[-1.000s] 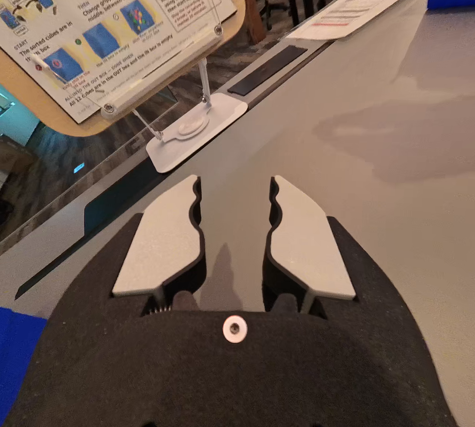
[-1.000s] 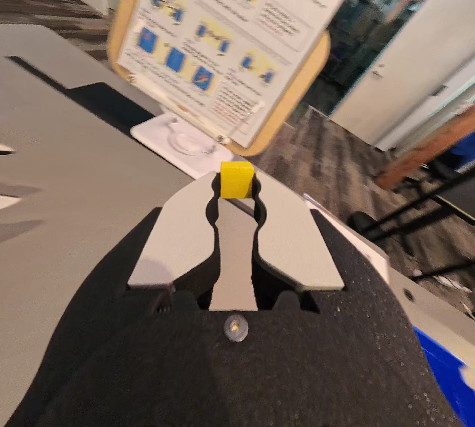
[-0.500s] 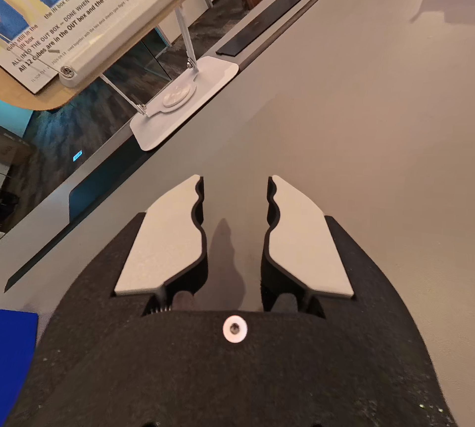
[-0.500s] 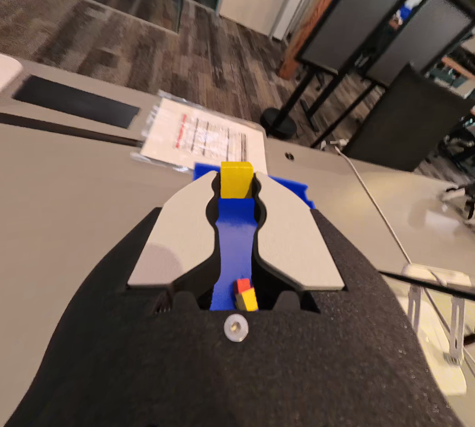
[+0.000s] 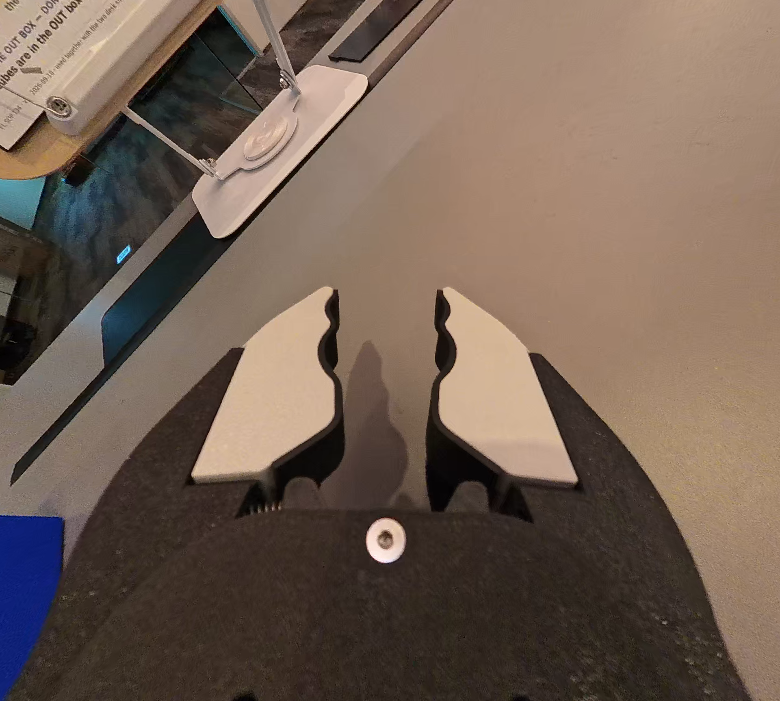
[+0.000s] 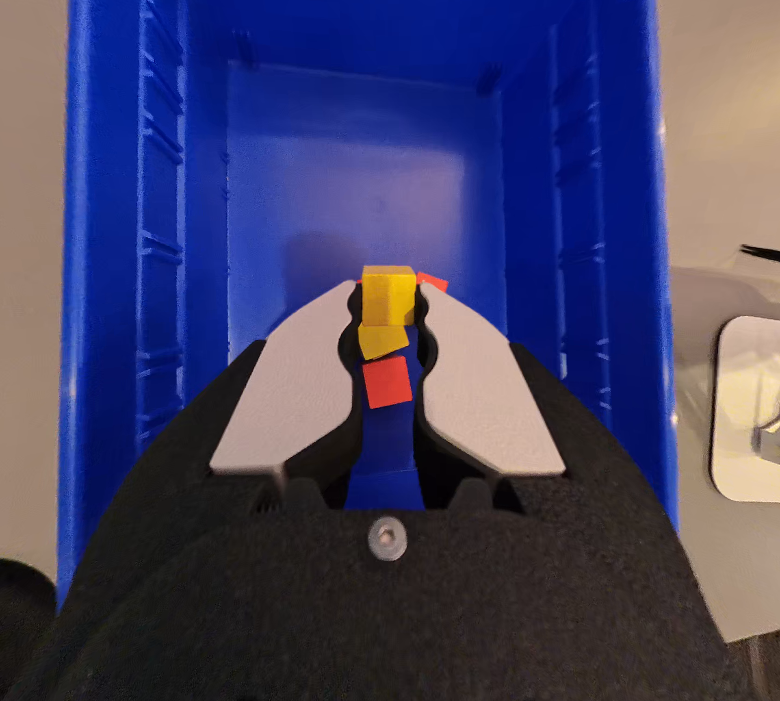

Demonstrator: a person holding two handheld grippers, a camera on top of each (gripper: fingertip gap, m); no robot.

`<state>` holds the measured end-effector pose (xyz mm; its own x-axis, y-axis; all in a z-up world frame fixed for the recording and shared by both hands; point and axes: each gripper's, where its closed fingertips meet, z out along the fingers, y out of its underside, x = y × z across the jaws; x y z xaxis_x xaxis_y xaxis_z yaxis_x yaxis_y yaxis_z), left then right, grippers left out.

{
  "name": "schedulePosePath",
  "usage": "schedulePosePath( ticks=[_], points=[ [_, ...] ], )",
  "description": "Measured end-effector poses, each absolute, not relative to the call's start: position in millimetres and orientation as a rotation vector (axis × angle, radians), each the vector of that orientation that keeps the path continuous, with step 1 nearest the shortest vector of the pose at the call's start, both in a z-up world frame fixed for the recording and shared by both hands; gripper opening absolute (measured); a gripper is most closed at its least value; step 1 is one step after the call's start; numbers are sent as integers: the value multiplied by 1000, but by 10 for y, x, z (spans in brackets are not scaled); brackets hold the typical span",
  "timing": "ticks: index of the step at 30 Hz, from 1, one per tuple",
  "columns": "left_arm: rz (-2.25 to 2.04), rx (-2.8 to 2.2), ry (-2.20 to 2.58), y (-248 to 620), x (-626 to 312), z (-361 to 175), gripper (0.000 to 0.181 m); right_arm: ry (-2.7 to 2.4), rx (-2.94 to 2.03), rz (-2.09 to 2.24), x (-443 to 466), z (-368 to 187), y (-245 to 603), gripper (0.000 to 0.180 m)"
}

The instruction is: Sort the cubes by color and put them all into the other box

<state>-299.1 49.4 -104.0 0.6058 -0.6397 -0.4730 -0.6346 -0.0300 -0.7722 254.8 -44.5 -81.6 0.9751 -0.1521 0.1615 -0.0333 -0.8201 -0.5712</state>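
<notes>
**Yellow cube held over the blue box, left gripper idle on the bench**

Biggest thing first: the grey bench (image 5: pixel 570 174), which fills the left wrist view and shows only as strips at either side in the right wrist view. Over on the right side the blue box (image 6: pixel 126 216) takes nearly the whole frame, open top facing the camera, ribbed walls, bare floor at its far end.

The right gripper (image 6: pixel 388 292) is above that box, its fingers clamped on a yellow cube (image 6: pixel 386 294) right at the tips. Below it, on the box floor toward the near wall, lie a second yellow cube (image 6: pixel 382 341) and a red cube (image 6: pixel 387 382), just beside each other; another red cube (image 6: pixel 431 283) peeks out past the right fingertip. None of this shows from the left side.

The left gripper (image 5: pixel 386 296) hovers low over bare bench with its fingers spread apart and nothing between them, its shadow falling in the gap. Only this view shows the back edge of the bench: a white stand (image 5: pixel 278 144) sits there, holding up a tilted instruction sheet (image 5: pixel 84 5) on a wooden board. The sheet bears printed writing and small blue pictures. A black strip (image 5: pixel 405 1) lies along the same edge farther on. A blue patch (image 5: pixel 25 596) cuts in at the lower left corner; what it belongs to can't be told from here.

The right wrist view catches a white plate (image 6: pixel 751 406) on the bench to the right of the box, blurred.
</notes>
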Motion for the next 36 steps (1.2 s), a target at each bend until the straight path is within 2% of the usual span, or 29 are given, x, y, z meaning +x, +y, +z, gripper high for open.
schedulePosePath(
  ticks=[8,12,17,22,29,36],
  points=[
    [4,-1711,1072,477,-2979,-1066,42,163,-2609,-205,2534,-1087,-429,24],
    [7,-1712,1073,477,-2981,-1067,42,178,-2603,-207,2545,-1052,-445,35],
    [9,-1711,1073,477,-2984,-1062,42,152,-2578,-250,2514,-895,-435,36],
    [12,-1710,1071,477,-2994,-1057,41,43,-2488,-381,2362,-468,-321,35],
    [11,-1713,1059,487,-3027,-1041,41,-462,-2305,-576,1510,132,24,38],
    [9,-1720,1034,505,-3075,-1014,41,-1007,-2129,-585,308,218,179,36]
  ],
)
